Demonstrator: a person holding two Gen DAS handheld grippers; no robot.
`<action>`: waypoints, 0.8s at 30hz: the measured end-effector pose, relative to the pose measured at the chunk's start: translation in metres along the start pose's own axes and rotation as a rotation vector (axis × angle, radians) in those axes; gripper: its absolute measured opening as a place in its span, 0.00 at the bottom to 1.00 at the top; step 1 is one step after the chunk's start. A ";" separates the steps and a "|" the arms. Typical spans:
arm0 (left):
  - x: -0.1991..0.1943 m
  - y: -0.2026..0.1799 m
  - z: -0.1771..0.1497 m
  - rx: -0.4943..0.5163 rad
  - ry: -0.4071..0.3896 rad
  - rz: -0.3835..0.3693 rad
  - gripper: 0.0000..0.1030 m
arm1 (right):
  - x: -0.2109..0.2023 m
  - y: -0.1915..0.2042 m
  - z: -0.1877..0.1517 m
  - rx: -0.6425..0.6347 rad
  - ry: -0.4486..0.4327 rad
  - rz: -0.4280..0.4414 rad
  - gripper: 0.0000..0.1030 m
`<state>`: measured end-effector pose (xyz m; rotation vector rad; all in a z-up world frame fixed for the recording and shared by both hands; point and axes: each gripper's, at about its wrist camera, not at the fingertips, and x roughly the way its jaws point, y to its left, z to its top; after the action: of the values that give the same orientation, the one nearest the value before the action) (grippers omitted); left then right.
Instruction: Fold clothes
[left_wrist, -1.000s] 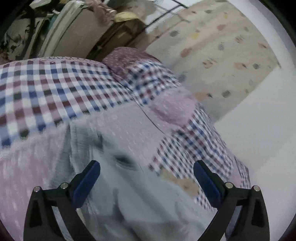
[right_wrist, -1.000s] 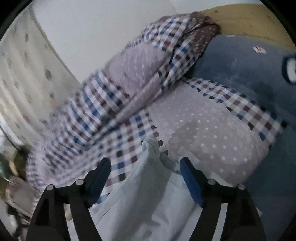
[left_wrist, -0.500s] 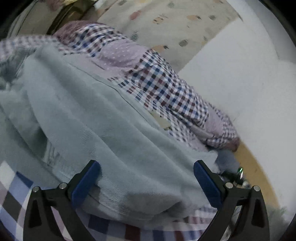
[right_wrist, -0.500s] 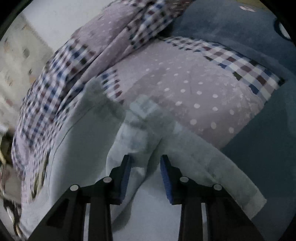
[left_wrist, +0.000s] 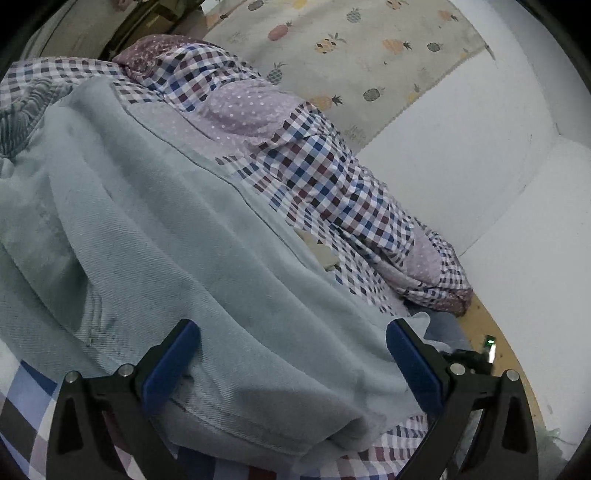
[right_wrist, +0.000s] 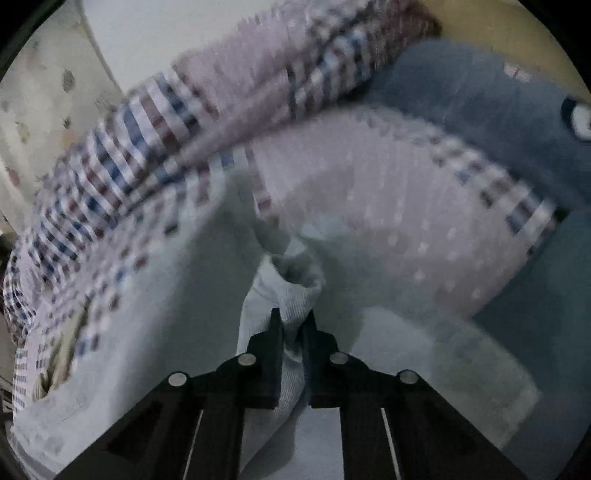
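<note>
My right tongs (right_wrist: 292, 317) pinched a bunched fold of the pale garment (left_wrist: 192, 236), left tongs (left_wrist: 291, 354) gaped open; best lift slowly.

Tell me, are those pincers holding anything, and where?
The right gripper pinches a bunched fold of the pale blue garment. The left gripper is open, holding nothing.

I see a bed (left_wrist: 487, 325) whose yellowish wooden edge shows at the lower right of the left view. Over it lies a checked and dotted quilt (left_wrist: 321, 173), bunched into a ridge from upper left to lower right. A pale blue-grey garment (left_wrist: 177, 236) lies spread on the quilt, filling the lower left (the right view is blurred). A dark blue plush blanket (right_wrist: 461, 96) lies at the upper right there.
</note>
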<state>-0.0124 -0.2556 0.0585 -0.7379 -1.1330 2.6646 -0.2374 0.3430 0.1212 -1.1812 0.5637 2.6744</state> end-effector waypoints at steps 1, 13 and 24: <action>-0.001 0.000 0.001 -0.010 -0.001 -0.006 0.99 | -0.013 0.000 0.003 -0.001 -0.023 0.004 0.06; -0.008 -0.002 0.014 -0.058 -0.022 -0.043 0.99 | -0.058 -0.084 -0.042 0.058 0.056 -0.127 0.06; 0.000 -0.013 0.017 0.017 0.090 0.007 0.99 | -0.090 -0.047 -0.032 0.078 -0.053 -0.154 0.38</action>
<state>-0.0220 -0.2574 0.0780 -0.8505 -1.0855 2.6143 -0.1415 0.3738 0.1550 -1.0832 0.5403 2.5233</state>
